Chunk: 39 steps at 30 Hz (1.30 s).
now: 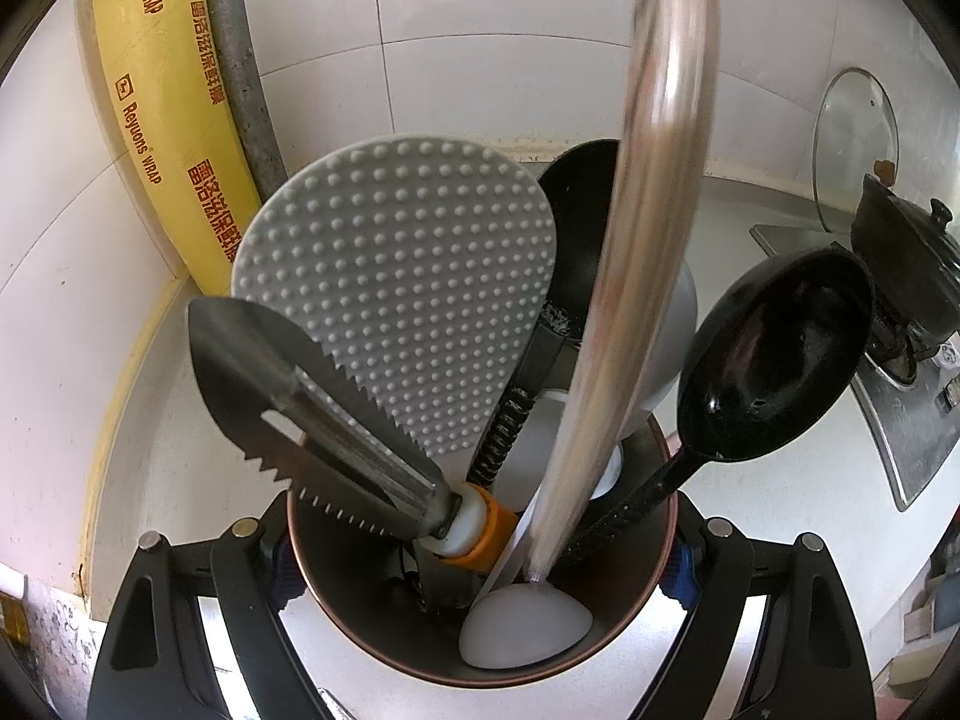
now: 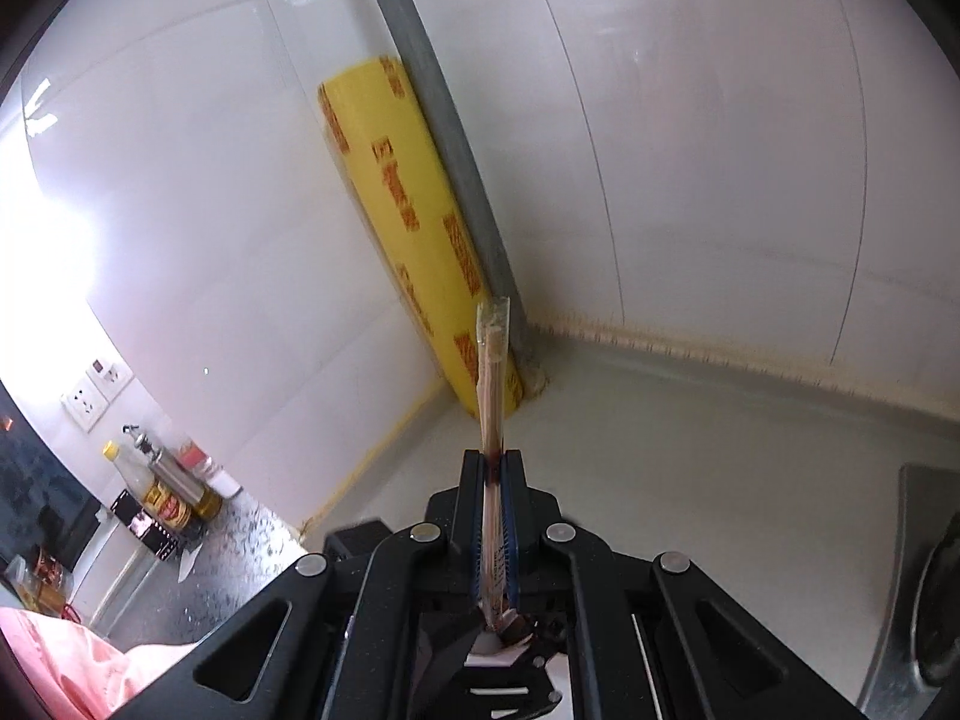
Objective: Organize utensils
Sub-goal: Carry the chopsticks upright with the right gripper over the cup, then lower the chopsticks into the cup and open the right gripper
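Observation:
My left gripper (image 1: 480, 564) is shut on a dark round utensil holder (image 1: 600, 654), one finger at each side of its rim. In the holder stand a grey dotted rice paddle (image 1: 390, 300), a serrated metal peeler (image 1: 288, 396) with an orange and white handle, a black ladle (image 1: 774, 360), a second black spoon (image 1: 576, 228) and a white spoon (image 1: 522, 624). A long blurred pack (image 1: 648, 180) reaches down into the holder. In the right wrist view my right gripper (image 2: 495, 462) is shut on wrapped wooden chopsticks (image 2: 493, 372), which point toward the wall corner.
A yellow cling wrap roll (image 2: 408, 228) leans in the tiled corner beside a grey pipe (image 2: 444, 120). At the right are a stove (image 1: 912, 408), a black pot (image 1: 900, 264) and a glass lid (image 1: 855, 144). Bottles (image 2: 162, 492) stand at the far left, with a pink sleeve (image 2: 72, 660) below.

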{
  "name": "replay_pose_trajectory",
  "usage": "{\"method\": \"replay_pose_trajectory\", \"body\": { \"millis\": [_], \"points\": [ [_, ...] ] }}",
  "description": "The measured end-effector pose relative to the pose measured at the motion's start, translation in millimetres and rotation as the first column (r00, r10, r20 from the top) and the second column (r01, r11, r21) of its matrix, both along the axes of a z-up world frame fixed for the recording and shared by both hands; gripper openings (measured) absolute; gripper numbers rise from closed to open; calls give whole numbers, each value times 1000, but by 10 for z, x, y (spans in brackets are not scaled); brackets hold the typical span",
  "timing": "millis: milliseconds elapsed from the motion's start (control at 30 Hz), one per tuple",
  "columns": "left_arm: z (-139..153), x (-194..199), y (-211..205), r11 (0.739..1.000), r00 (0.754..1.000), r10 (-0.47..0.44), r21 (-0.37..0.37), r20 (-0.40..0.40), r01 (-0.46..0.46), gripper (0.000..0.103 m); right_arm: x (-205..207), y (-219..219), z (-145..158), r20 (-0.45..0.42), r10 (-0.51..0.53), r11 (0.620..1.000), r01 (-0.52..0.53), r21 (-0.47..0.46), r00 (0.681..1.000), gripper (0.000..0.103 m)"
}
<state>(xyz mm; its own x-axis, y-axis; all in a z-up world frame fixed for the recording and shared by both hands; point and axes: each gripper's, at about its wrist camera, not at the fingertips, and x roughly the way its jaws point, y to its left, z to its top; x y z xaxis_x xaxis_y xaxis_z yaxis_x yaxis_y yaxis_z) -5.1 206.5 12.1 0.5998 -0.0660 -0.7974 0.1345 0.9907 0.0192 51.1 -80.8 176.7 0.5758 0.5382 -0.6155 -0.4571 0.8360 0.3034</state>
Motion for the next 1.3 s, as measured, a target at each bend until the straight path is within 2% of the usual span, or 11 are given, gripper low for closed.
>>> {"method": "replay_pose_trajectory", "body": {
  "millis": [300,533,767,1000,1300],
  "points": [
    [-19,1,-16,1000,1000,3,0,1,-3,89,12,-10,-129,-42,11,1000,-11,3,999,6],
    [-25,3,-21,1000,1000,7,-1,1,-7,89,50,-100,-254,-121,17,998,-10,55,993,6],
    [-21,2,-24,1000,1000,7,-1,7,-7,89,86,-113,-486,-241,57,993,-31,113,969,6],
    [-21,-13,-2,1000,1000,10,-8,6,-10,89,124,-219,-603,-302,52,987,-2,164,952,6],
    [-31,9,-1,1000,1000,16,0,5,-16,89,167,-209,-728,-353,60,987,-2,162,934,6]
  ]
}}
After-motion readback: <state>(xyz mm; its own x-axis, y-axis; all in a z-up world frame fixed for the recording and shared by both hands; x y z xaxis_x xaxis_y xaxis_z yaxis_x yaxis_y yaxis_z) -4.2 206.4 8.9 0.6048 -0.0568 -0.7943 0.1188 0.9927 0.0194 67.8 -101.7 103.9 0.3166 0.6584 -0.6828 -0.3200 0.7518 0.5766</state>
